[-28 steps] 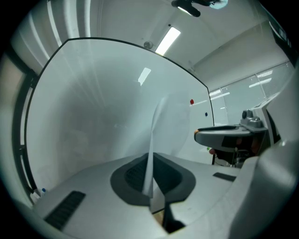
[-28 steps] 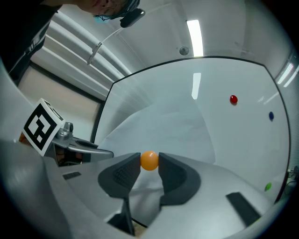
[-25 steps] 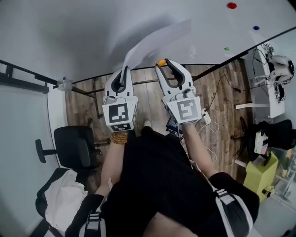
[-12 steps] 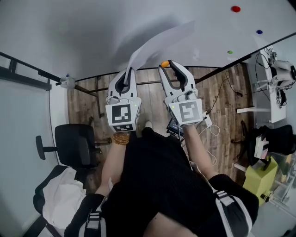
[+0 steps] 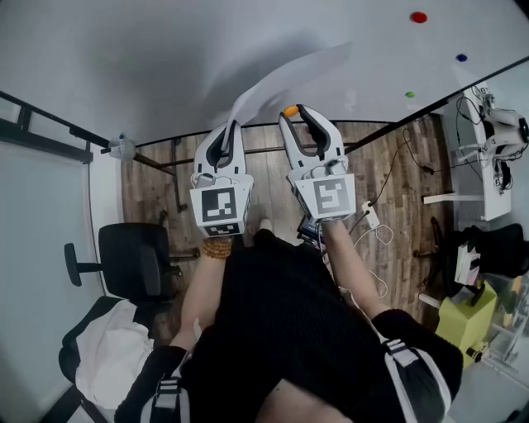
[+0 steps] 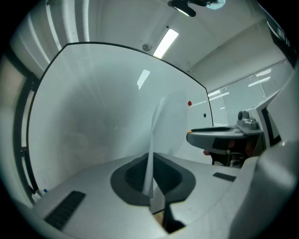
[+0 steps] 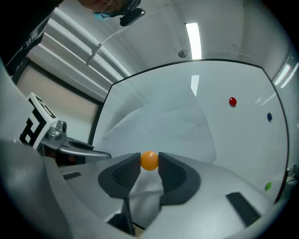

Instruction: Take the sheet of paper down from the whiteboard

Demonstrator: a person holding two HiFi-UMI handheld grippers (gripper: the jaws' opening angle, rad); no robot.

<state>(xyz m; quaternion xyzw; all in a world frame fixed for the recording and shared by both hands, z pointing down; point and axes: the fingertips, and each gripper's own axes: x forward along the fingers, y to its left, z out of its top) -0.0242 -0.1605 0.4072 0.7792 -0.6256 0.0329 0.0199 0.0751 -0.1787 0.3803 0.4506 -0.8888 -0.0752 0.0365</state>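
- Ctr of head view: left gripper [image 5: 230,125], jaws pinched tight on the lower edge of the sheet of paper [image 5: 289,73]. Thin white edge caught btwn the dark pads [image 6: 131,175] in left gripper view.
- Just right of it: right gripper [image 5: 297,112], jaws fairly wide apart yet clamped on an orange magnet [image 7: 149,160], the ball pressed btwn both pad tips.
- Sheet of paper at upper ctr of head view, running up and right from the left gripper's tip. Curled, w/ a soft shadow on the whiteboard [image 5: 149,58]. Can't tell whether the far corner touches the board.
- In right gripper view, paper spread behind the orange magnet, across the middle of the board.
- Upper right of head view, on the whiteboard and well apart from the paper: red magnet [image 5: 419,16], blue magnet [image 5: 460,58], green magnet [image 5: 409,94].
- Containers: yellow-green bin [image 5: 467,318] at lower right of head view, contents too small to make out.
- Lower left of head view: black office chair [image 5: 136,260], and a white cloth [image 5: 111,351] piled on a second seat below it.
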